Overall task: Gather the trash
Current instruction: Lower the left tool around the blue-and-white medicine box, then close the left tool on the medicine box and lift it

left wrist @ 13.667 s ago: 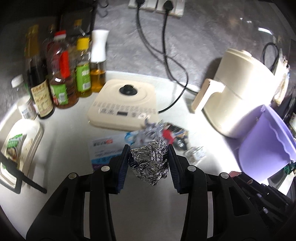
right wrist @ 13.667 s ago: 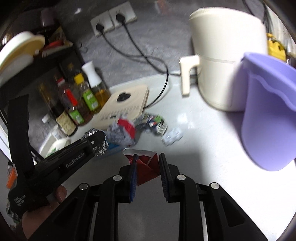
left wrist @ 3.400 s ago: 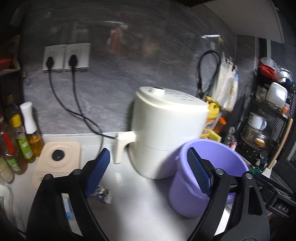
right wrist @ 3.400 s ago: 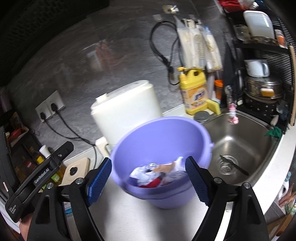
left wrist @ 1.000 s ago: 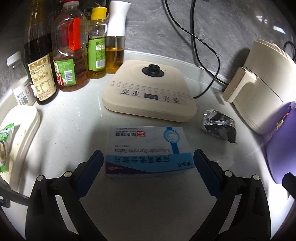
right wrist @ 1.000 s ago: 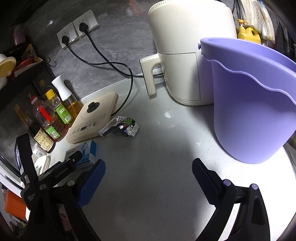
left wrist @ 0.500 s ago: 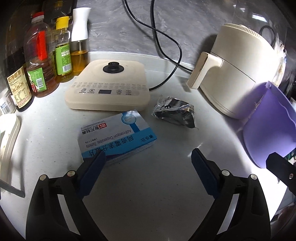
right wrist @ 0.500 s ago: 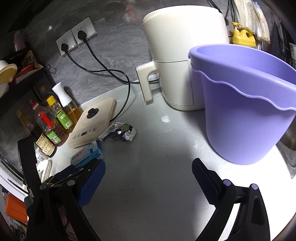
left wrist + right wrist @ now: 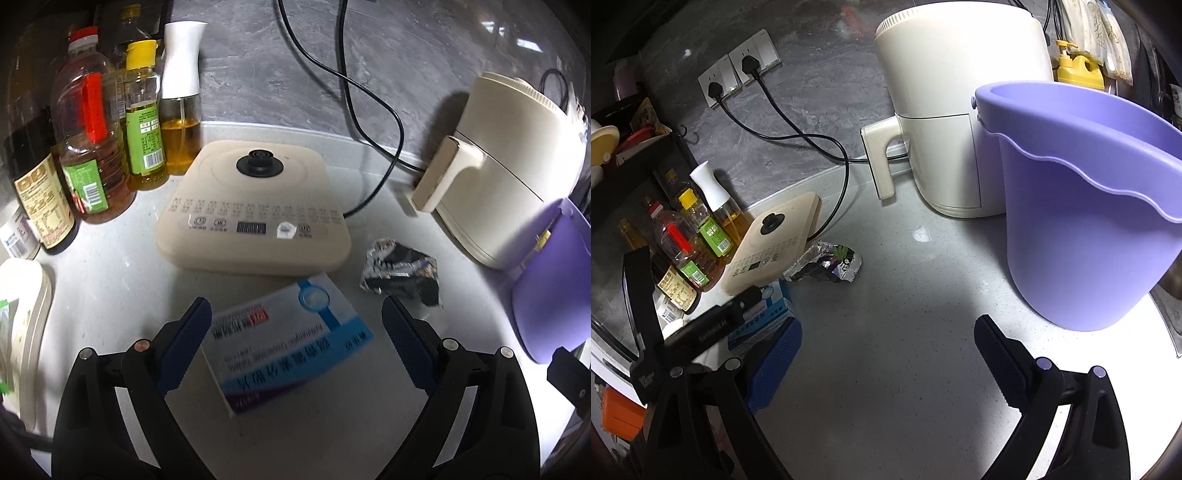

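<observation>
Between your left gripper's (image 9: 295, 339) wide-open jaws lies the blue medicine box (image 9: 288, 343), its lettering blurred; your right gripper (image 9: 886, 358), likewise spread, holds nothing; only that view shows the purple bucket (image 9: 1082, 206) whole, crumpled wrapper (image 9: 827, 263) well apart on the worktop (image 9: 905, 332).

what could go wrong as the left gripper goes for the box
The open left gripper straddles the blue and white cardboard medicine box skewed between its fingers, so closing may twist it or push it against the cream induction cooker. The crumpled foil wrapper lies close to the right finger and could get nudged.
</observation>
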A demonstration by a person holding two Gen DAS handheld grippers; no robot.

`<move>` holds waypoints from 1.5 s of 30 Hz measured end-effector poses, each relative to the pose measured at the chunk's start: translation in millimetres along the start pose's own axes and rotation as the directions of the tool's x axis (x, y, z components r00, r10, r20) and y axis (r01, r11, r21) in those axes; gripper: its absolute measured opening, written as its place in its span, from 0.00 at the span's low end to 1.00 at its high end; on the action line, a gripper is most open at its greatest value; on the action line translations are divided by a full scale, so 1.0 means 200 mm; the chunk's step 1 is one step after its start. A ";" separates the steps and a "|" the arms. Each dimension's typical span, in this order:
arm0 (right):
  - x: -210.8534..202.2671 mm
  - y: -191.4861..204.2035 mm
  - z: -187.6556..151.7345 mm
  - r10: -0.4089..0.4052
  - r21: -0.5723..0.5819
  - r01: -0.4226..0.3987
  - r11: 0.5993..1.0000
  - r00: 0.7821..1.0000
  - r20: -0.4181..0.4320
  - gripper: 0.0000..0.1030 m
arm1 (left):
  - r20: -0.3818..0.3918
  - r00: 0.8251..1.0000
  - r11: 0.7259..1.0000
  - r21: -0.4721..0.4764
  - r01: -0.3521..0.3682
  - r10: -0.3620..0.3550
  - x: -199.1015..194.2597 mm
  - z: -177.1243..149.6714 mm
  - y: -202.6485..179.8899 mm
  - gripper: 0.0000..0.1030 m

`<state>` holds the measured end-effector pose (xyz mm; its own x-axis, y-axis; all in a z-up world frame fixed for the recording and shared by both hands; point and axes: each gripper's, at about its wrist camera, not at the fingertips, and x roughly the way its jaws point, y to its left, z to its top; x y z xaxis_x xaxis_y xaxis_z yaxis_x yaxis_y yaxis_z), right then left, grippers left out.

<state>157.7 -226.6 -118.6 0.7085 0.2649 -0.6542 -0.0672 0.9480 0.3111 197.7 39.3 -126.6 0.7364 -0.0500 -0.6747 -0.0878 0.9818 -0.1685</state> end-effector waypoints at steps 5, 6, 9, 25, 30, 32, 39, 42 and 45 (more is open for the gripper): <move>0.04 -0.02 0.03 -0.005 0.018 0.005 1.000 1.000 -0.004 0.90 | -0.022 1.000 1.000 0.002 0.006 -0.006 0.09 0.04 0.00 0.90; 0.05 -0.02 0.03 -0.007 0.022 0.007 1.000 1.000 -0.007 0.90 | -0.024 1.000 1.000 0.006 0.008 -0.008 0.10 0.05 -0.01 0.90; 0.08 -0.02 0.05 -0.014 0.020 0.014 1.000 1.000 -0.015 0.90 | -0.033 0.999 1.000 0.003 0.012 -0.012 0.13 0.06 -0.03 0.90; 0.04 0.11 0.12 -0.018 -0.059 0.019 0.998 1.000 0.004 0.90 | -0.098 0.991 0.995 -0.036 0.088 -0.091 0.13 0.02 -0.05 0.90; -0.03 0.10 0.10 -0.016 -0.058 0.017 0.998 1.000 0.018 0.90 | -0.112 0.990 0.997 -0.010 0.082 -0.083 0.07 -0.06 -0.10 0.90; -0.05 0.09 0.09 -0.016 -0.057 0.018 0.998 1.000 0.026 0.90 | -0.120 0.990 0.997 -0.001 0.077 -0.077 0.05 -0.09 -0.11 0.90; -0.13 0.03 0.05 -0.030 -0.044 0.032 0.999 0.999 0.039 0.90 | -0.148 0.988 0.999 0.025 0.040 -0.036 0.02 -0.19 -0.16 0.68; -0.15 0.01 0.03 -0.030 -0.041 0.032 0.999 0.999 0.039 0.90 | -0.144 0.989 0.999 0.032 0.031 -0.026 0.00 -0.21 -0.17 0.63; -0.16 0.01 0.02 -0.027 -0.043 0.029 0.999 0.999 0.039 0.90 | -0.098 0.995 0.999 0.042 -0.001 0.005 -0.06 -0.20 -0.19 0.63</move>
<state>137.1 -233.6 -94.4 0.7370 0.2320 -0.6348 -0.0767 0.9619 0.2624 165.8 -4.2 -141.5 0.6669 -0.0627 -0.7425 -0.0604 0.9886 -0.1377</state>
